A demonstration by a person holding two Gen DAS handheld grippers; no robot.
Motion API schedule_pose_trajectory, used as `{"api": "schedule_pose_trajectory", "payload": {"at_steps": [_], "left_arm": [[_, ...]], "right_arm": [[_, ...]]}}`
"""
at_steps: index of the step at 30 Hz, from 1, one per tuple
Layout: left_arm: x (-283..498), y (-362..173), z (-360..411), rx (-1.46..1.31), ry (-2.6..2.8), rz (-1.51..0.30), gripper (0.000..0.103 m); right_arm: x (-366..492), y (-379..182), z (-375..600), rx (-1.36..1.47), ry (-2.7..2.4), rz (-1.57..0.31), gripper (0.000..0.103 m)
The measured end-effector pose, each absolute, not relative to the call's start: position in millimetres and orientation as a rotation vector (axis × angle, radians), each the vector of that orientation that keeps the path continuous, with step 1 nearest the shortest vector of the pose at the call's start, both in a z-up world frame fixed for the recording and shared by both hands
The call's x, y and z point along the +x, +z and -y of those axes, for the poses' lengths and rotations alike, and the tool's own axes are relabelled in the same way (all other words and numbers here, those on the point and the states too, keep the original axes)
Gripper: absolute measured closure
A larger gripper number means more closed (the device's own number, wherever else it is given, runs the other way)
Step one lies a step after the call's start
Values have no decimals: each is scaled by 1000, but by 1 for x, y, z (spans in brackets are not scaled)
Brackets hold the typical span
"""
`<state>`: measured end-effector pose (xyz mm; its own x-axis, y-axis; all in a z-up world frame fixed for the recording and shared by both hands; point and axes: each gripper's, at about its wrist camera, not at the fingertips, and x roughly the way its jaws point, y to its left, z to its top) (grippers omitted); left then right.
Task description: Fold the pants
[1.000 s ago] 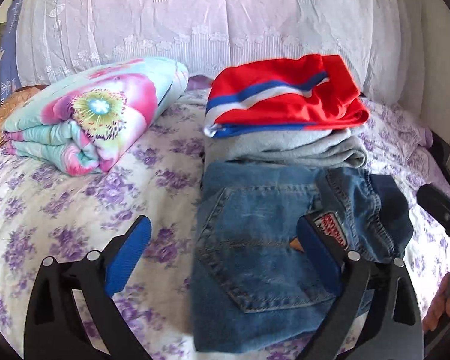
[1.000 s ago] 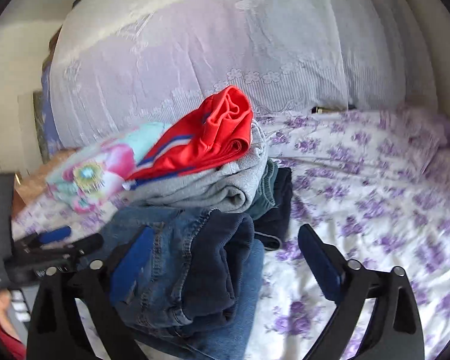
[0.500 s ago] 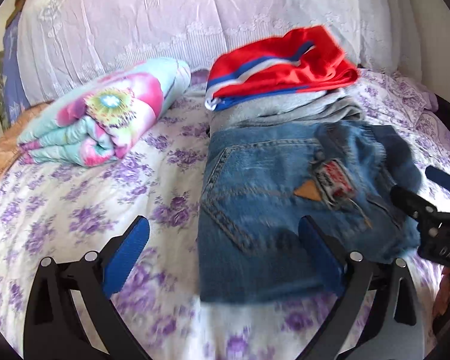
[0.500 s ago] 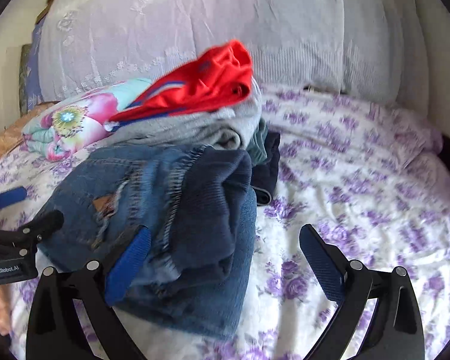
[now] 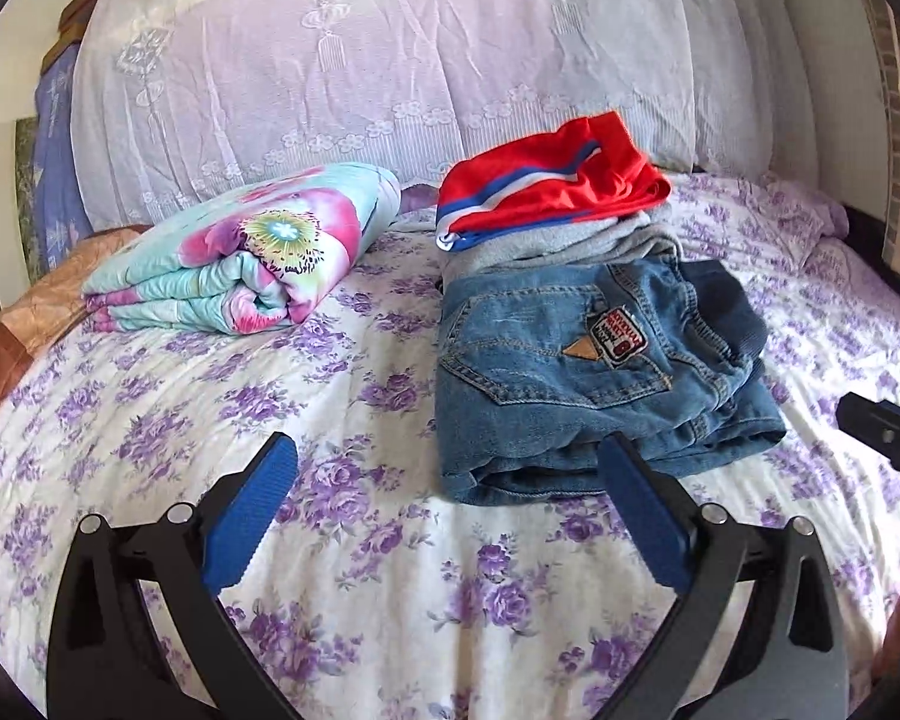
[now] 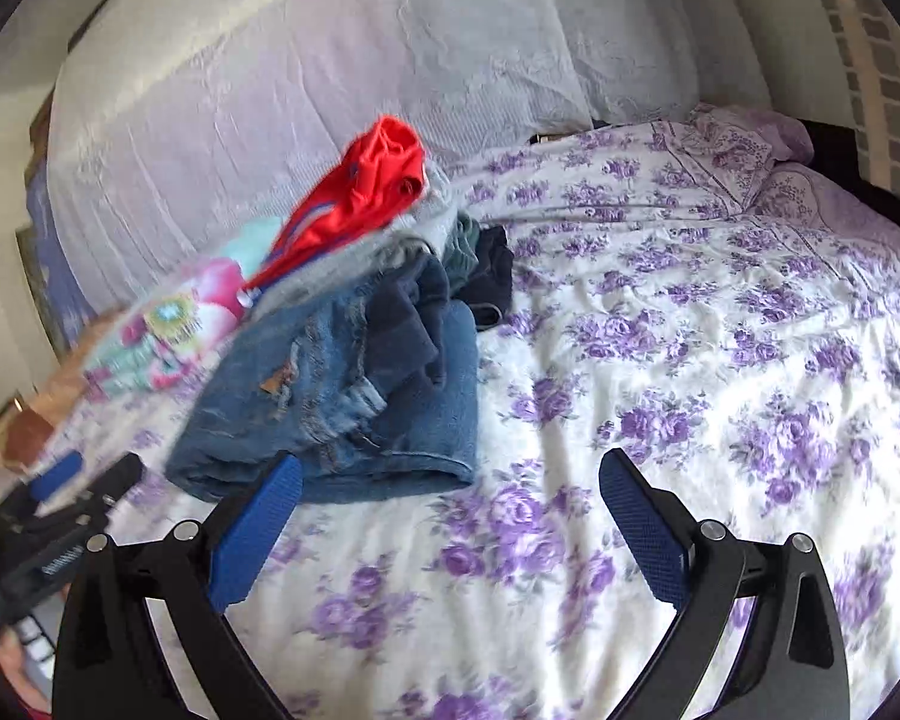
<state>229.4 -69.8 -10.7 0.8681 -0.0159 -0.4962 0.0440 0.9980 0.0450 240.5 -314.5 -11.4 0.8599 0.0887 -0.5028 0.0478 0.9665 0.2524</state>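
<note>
Folded blue jeans (image 5: 576, 384) lie on the flowered bedsheet (image 5: 270, 408), back pocket and patch up; they also show in the right wrist view (image 6: 342, 396). My left gripper (image 5: 447, 462) is open and empty, just short of the jeans' near edge. My right gripper (image 6: 450, 480) is open and empty, near the jeans' right front corner. Each gripper shows at the edge of the other's view: the right one (image 5: 882, 438) and the left one (image 6: 66, 492).
Behind the jeans is a stack of folded clothes: red shorts (image 5: 546, 186) on grey pants (image 5: 564, 240), with darker garments (image 6: 486, 270) beside. A folded floral blanket (image 5: 240, 258) lies at left. A white lace-covered headboard (image 5: 390, 60) stands behind.
Both grippers have pulled back from the jeans towards the near side of the bed. The jeans now lie free, further from the fingers. Both stay open.
</note>
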Motion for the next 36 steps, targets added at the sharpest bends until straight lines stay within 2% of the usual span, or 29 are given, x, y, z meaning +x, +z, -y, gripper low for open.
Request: {"api": "schedule_pose_trajectory", "payload": {"at_steps": [9, 14, 18, 23, 36], "left_arm": [[236, -14, 69, 46, -29, -572, 5], [234, -14, 74, 74, -23, -562, 5], [235, -17, 77, 85, -19, -573, 5], [232, -18, 80, 102, -24, -568, 5], [233, -19, 78, 84, -40, -579, 5]], "right_arm": [[249, 45, 262, 92, 86, -408, 3], [236, 26, 258, 31, 66, -323, 3], [249, 2, 262, -18, 59, -473, 3], [250, 1, 273, 89, 97, -485, 3], [250, -3, 263, 41, 93, -482, 3]]}}
